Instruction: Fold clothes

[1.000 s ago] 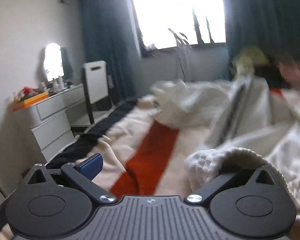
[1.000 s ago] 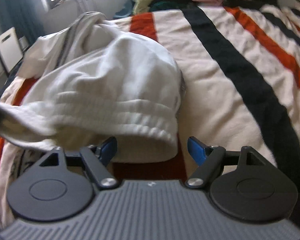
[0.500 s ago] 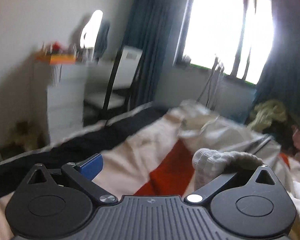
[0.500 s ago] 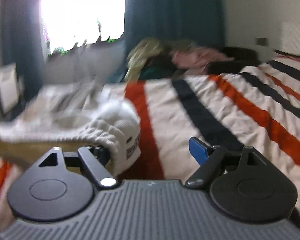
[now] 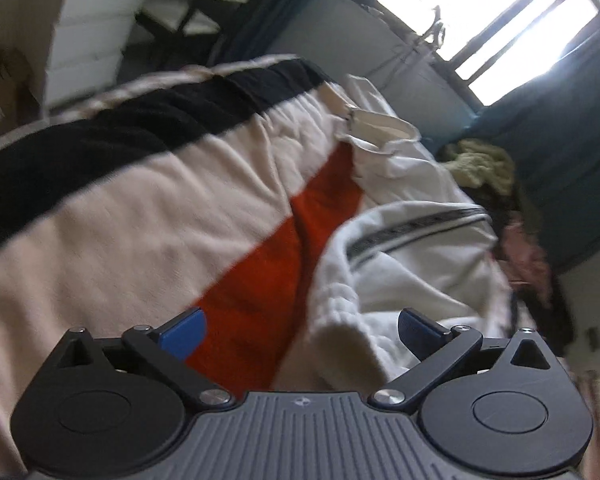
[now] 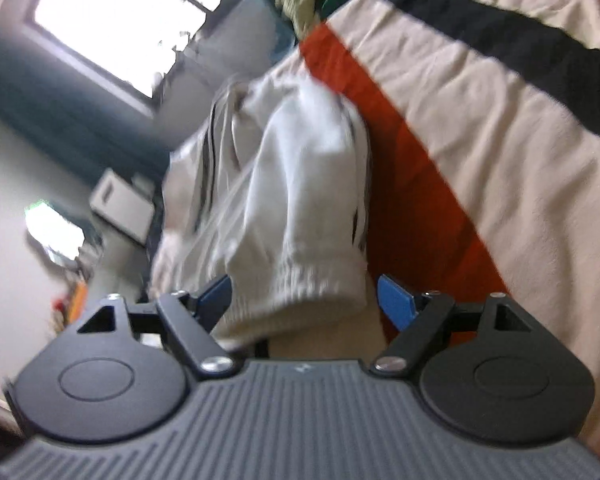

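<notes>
A white garment with dark side stripes (image 5: 412,248) lies crumpled on a bed blanket striped in cream, orange and black (image 5: 140,208). My left gripper (image 5: 300,330) is open wide and low over the blanket. The garment's ribbed hem (image 5: 340,320) lies between its blue pads, clear of both. In the right wrist view the same garment (image 6: 300,184) runs away from the camera. Its ribbed hem (image 6: 300,288) fills most of the gap of my open right gripper (image 6: 305,298). A sliver of space shows before the right pad (image 6: 394,300).
A heap of other clothes, yellow-green on top (image 5: 480,164), sits at the bed's far end below dark blue curtains (image 5: 560,140). White drawers (image 5: 88,40) and a chair (image 5: 180,12) stand beside the bed. A bright window (image 5: 480,12) is behind. The blanket (image 6: 500,120) stretches bare to the right.
Both views have rolled and swung. The hem that covered my left gripper's right pad has slipped off it. At the right gripper the hem moved from over the left pad to between the pads.
</notes>
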The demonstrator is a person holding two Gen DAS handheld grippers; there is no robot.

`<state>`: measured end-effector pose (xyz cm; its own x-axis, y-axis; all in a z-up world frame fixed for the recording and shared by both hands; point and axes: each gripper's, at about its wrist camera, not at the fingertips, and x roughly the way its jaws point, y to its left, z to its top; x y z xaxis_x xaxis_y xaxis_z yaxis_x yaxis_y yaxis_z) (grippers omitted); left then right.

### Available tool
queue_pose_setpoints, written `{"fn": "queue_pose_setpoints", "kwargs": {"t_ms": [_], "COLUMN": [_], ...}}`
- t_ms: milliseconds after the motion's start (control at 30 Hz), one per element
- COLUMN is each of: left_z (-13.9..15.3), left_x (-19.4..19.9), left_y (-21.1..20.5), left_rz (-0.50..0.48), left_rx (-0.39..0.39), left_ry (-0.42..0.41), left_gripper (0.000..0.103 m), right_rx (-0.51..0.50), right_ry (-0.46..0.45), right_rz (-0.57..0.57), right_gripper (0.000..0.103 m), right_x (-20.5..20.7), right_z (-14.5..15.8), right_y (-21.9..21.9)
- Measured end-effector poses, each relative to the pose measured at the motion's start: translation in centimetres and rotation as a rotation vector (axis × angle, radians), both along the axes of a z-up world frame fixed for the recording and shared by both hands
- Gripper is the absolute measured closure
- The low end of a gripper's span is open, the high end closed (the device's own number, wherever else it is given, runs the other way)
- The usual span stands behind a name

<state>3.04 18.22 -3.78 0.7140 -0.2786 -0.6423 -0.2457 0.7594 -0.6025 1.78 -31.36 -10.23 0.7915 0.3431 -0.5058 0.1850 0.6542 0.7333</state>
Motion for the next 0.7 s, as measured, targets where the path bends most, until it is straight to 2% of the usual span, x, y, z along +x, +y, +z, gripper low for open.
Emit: {"fn": "queue_pose_setpoints", "kwargs": {"t_ms": [133,200,300,333,367,400,433,467,500,567,600,667,700], "left_z": [-2.4,-3.9,-5.7,-6.0,-6.2,-6.2,-6.3,-6.3,-6.1,-5.5,-5.1,-3.7,-2.8], "left_x": [3.6,5.2,6.8,7.0,7.0,6.9,6.8,6.7,6.6,6.1,5.8,5.3,5.3], "left_y": [-1.3,-2.2,-3.1,-3.3,-3.4,-3.5,-3.5,-3.4,-3.4,-3.5,-3.7,-4.0,-3.9], "left_rz": [-0.014,-0.014,-0.005,0.0,0.008,0.02,0.03,0.037,0.043,0.047,0.046,0.031,0.032], "left_rx": [-0.049,-0.061,-0.089,-0.083,-0.072,-0.061,-0.058,-0.057,-0.056,-0.042,-0.027,0.008,0.021], "left_ry": [0.025,0.052,0.079,0.083,0.082,0.074,0.065,0.056,0.043,0.009,-0.013,-0.067,-0.088], "left_gripper": [0.001,0.009,0.03,0.047,0.058,0.061,0.07,0.075,0.078,0.081,0.082,0.083,0.083], "right_rx": [0.061,0.104,0.178,0.202,0.225,0.244,0.254,0.209,0.152,0.104,0.105,0.113,0.117], "right_ry": [0.021,0.058,0.079,0.072,0.063,0.039,0.02,0.025,0.045,0.066,0.06,0.045,0.04], "right_rz": [-0.089,-0.133,-0.15,-0.142,-0.129,-0.085,-0.044,-0.021,-0.003,-0.001,-0.014,-0.019,-0.021], "right_gripper": [0.028,0.031,0.032,0.032,0.032,0.032,0.032,0.032,0.033,0.042,0.044,0.059,0.063], "right_x": [1.2,2.2,3.4,3.9,4.4,5.1,5.7,6.3,6.8,7.2,7.0,6.4,6.1], "right_z": [-1.2,-2.6,-4.4,-4.8,-5.2,-5.4,-5.5,-5.5,-5.7,-6.3,-6.3,-6.0,-5.8], "right_y": [-1.3,-1.9,-2.1,-1.9,-1.7,-1.3,-0.8,-0.2,0.4,1.2,1.3,1.6,1.8]}}
